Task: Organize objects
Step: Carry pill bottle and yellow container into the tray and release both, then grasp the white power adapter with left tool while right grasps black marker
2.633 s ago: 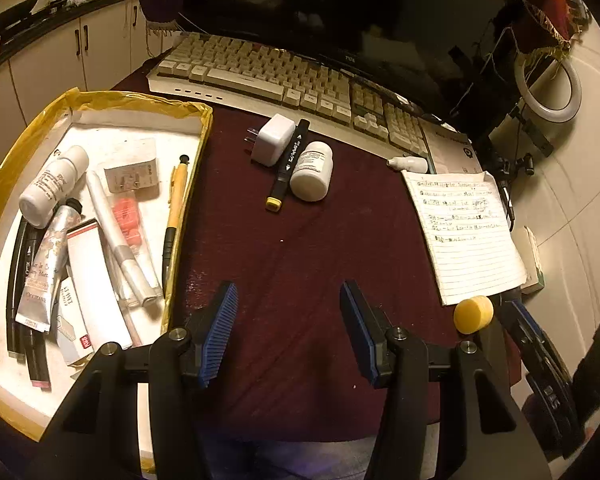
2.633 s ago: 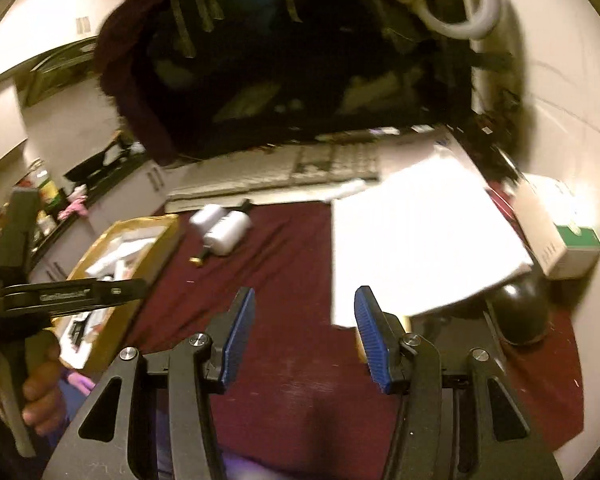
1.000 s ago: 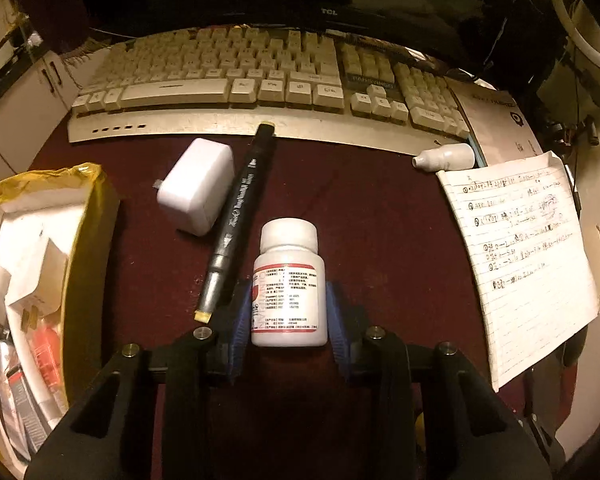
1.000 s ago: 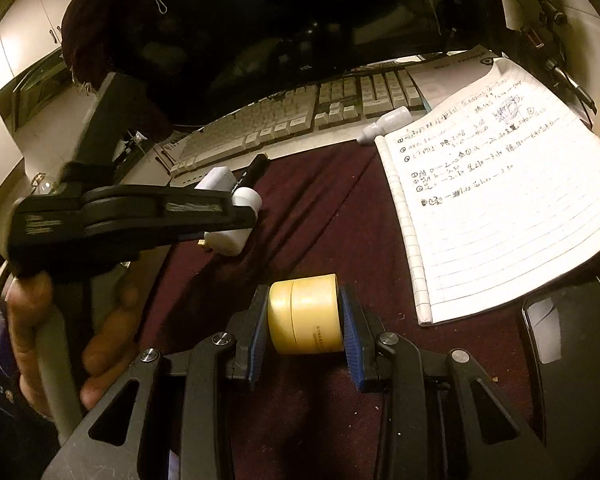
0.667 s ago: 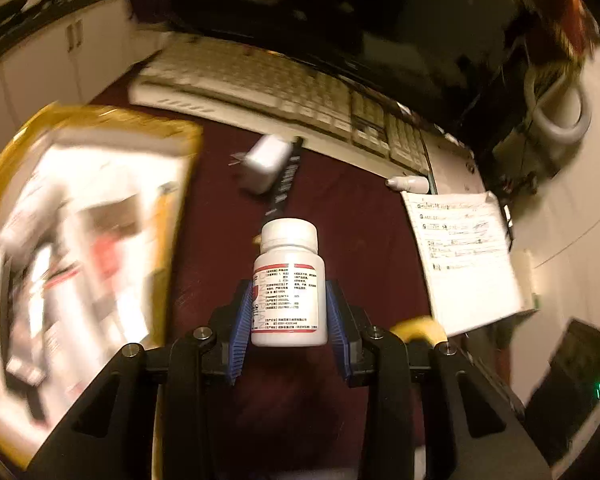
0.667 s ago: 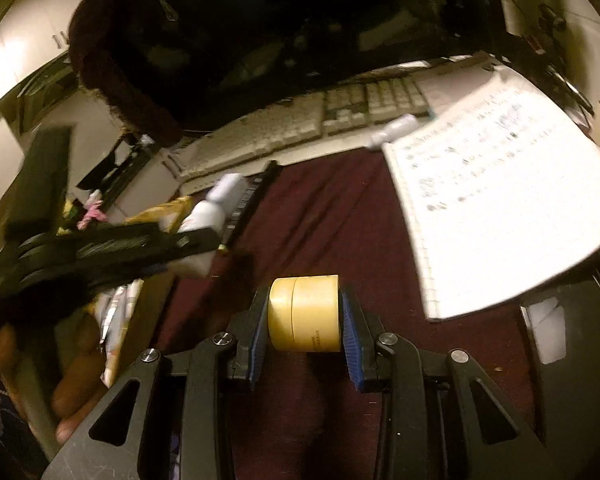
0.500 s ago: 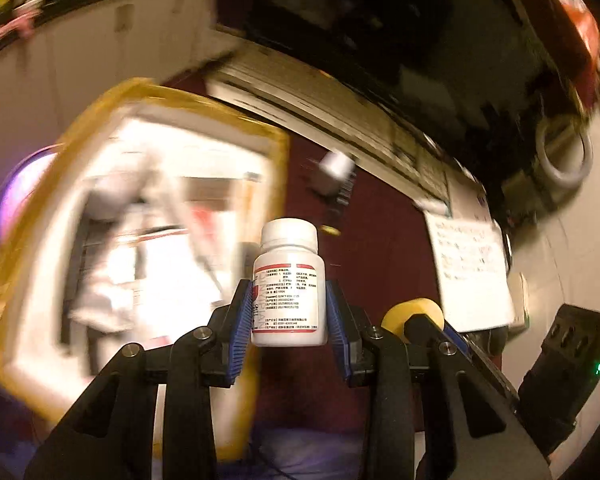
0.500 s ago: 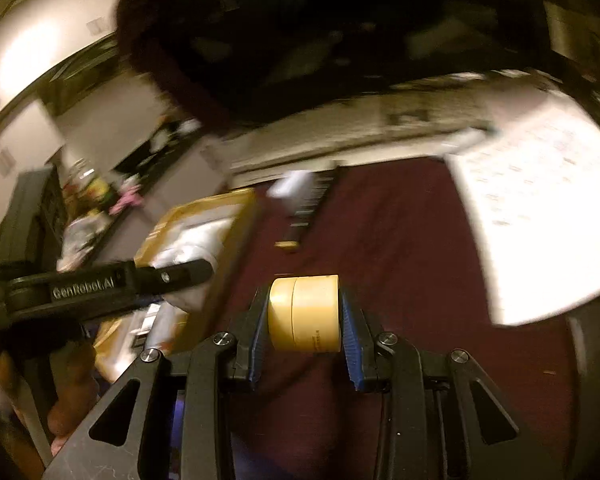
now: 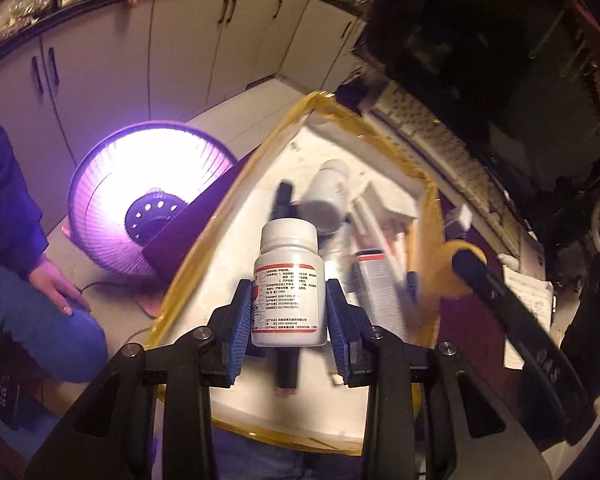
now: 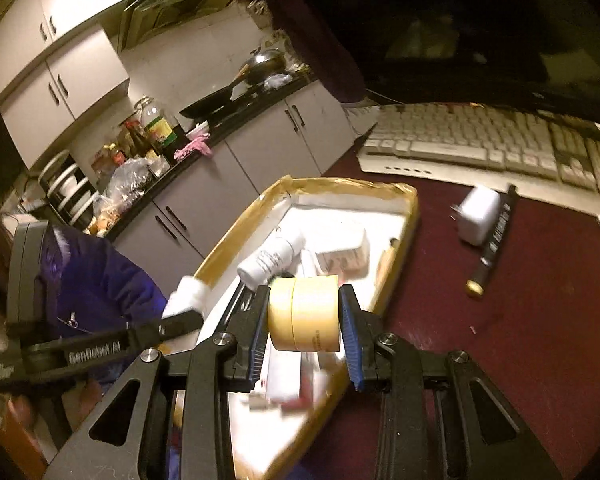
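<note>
My left gripper (image 9: 288, 312) is shut on a white pill bottle (image 9: 289, 288) with a red-edged label, held upright above the yellow-rimmed white tray (image 9: 220, 248). My right gripper (image 10: 304, 316) is shut on a small yellow jar (image 10: 305, 313), held over the tray's (image 10: 340, 188) near right part. In the left wrist view the yellow jar (image 9: 446, 270) and the right gripper's arm show at the right, over the tray's right rim. In the right wrist view the left gripper's arm (image 10: 100, 350) and the pill bottle's white cap (image 10: 188, 294) appear at the left.
The tray holds tubes, a white bottle (image 10: 270, 260), pens and small boxes. On the maroon cloth lie a white charger (image 10: 478, 214) and a black marker (image 10: 494, 240), with a keyboard (image 10: 480, 140) behind. A glowing heater (image 9: 148, 200) and a seated person's hand (image 9: 60, 288) are left of the table.
Both grippers took hold of their objects, lifted them and swung left from the cloth to above the tray. The left wrist rolled, so the tray now appears tilted.
</note>
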Action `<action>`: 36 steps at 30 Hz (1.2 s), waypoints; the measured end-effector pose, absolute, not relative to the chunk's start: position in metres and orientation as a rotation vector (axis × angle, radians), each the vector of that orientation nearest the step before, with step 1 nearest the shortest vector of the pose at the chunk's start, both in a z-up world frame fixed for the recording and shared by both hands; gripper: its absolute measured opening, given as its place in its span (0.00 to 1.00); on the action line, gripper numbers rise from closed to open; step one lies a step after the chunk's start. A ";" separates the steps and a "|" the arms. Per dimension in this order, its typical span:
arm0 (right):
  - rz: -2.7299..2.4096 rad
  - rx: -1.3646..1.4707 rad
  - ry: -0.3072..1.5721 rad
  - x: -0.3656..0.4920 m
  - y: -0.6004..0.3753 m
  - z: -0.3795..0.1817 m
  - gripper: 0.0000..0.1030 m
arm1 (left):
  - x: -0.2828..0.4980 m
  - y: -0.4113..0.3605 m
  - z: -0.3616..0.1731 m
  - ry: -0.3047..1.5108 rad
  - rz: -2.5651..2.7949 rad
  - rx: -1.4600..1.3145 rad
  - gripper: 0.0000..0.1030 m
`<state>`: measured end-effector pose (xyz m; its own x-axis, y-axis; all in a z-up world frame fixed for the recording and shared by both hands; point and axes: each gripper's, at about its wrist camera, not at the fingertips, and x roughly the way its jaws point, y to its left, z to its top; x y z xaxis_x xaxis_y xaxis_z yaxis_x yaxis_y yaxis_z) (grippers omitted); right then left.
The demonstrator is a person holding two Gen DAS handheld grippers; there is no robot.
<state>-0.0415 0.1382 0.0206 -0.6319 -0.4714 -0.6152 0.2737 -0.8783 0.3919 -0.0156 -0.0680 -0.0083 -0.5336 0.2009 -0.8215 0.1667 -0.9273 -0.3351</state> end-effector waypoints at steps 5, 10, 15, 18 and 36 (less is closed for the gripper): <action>-2.531 1.109 -0.313 -0.057 0.129 0.009 0.29 | -0.020 -0.074 -0.019 -0.601 2.654 -1.548 0.32; -2.537 1.154 -0.279 -0.067 0.121 0.002 0.29 | -0.020 -0.072 -0.022 -0.552 2.696 -1.555 0.32; -2.561 1.196 -0.236 -0.072 0.115 -0.004 0.30 | -0.016 -0.066 -0.021 -0.472 2.773 -1.519 0.37; -2.556 1.188 -0.247 -0.068 0.115 0.000 0.32 | -0.012 -0.063 -0.018 -0.443 2.781 -1.494 0.52; -2.637 1.258 -0.609 -0.057 0.250 -0.003 0.48 | 0.005 -0.006 0.012 -0.366 2.702 -1.272 0.58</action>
<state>-0.0574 0.2505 -0.0034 -0.6344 -0.3090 -0.7086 -0.0327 -0.9051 0.4240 0.0051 -0.0064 0.0119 -0.6353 0.2212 -0.7399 -0.0166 -0.9618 -0.2733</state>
